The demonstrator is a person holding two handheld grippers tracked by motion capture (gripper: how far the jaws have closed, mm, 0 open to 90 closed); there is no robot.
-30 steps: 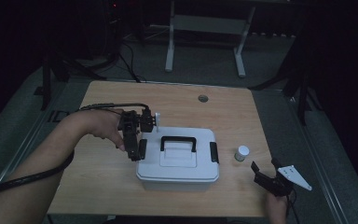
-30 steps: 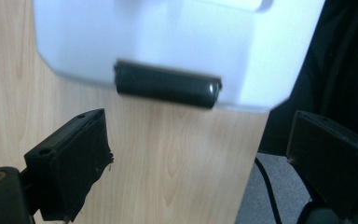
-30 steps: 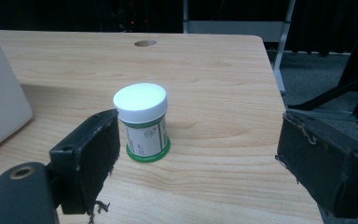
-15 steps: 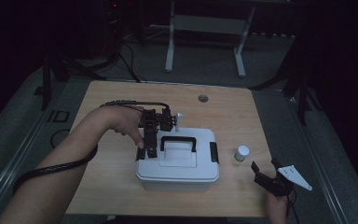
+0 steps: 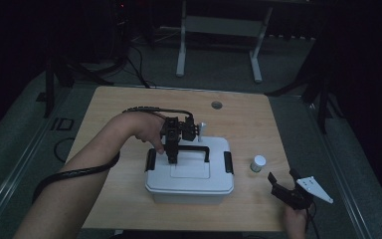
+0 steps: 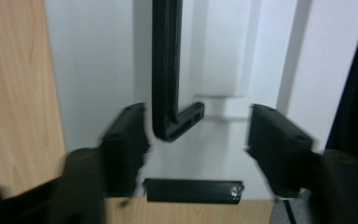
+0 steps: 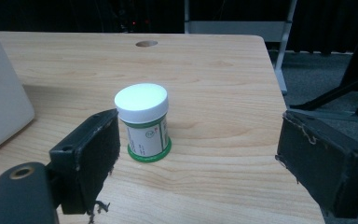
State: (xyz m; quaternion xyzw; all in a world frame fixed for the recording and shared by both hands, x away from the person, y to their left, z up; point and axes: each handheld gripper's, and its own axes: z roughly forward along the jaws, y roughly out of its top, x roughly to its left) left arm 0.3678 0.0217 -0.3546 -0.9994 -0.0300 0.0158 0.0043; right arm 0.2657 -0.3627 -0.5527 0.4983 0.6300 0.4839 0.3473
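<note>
Now the left hand-held gripper hovers over the white box, jaws released astride its black handle's corner. Half a second ago it stood beside the handle's end.

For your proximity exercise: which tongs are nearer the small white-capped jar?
Right. The right tongs sit open just short of the jar, at the table's near right corner; the left tongs hang over the white box's handle.

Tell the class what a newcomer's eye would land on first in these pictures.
A white box with a black handle sits mid-table, the open left gripper poised over the handle's end. To its right stands a small white-capped jar, with the open right gripper near the table's edge.
</note>
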